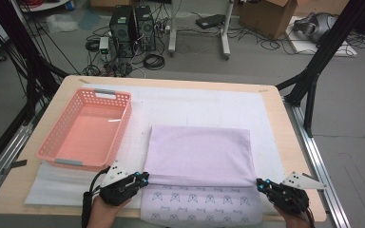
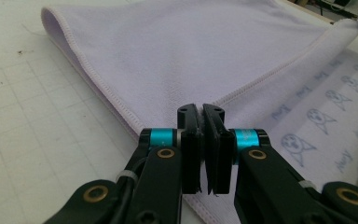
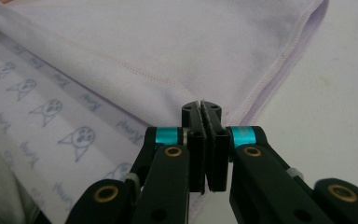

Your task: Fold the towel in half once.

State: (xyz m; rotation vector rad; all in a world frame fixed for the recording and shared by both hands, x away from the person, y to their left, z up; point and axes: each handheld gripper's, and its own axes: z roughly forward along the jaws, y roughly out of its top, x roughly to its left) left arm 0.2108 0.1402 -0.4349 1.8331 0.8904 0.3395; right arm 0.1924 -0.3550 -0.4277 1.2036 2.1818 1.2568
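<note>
Left gripper (image 1: 144,180) sits low at the table's near edge, hand (image 1: 105,211) behind it, jaws pressed together on the near-left corner of the folded lilac towel (image 1: 199,154). Right gripper (image 1: 262,186) mirrors it, jaws clamped on the near-right corner; whether cloth lies between those pads is hard to make out. The towel is soft, stitched-hemmed, rectangular, its upper layer folded back over a lower printed layer (image 1: 199,204). Beyond the left gripper stands a pink perforated plastic basket (image 1: 57,147). Forearms are cut off by the frame.
</note>
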